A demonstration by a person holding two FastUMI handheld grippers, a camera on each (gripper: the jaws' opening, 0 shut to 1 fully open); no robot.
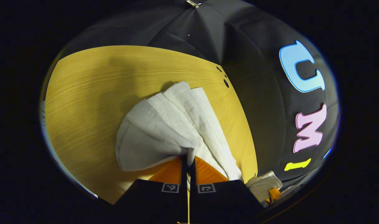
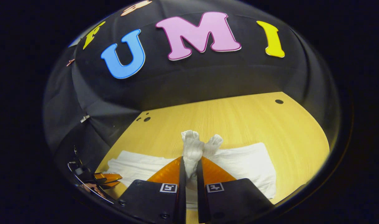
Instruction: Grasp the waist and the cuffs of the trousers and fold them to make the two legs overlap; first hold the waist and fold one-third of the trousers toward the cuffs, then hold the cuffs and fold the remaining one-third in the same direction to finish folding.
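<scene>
White cotton trousers [image 2: 248, 161] are spread lengthwise across the wooden table [image 2: 239, 118]. One end is pinched between the closed fingers of the left gripper [image 1: 187, 161], a bunched edge is clamped by the right gripper [image 2: 191, 165], and the long axis runs between them.

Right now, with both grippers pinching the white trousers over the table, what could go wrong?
1. The right gripper pinches only a small bunched tuft of the trousers, so the cloth might slip out when pulled.
2. The left gripper holds several fanned layers; one could drop free and spoil the overlap.
3. The trousers lie close to the table edge on that side, so a drag might slide them off.
</scene>
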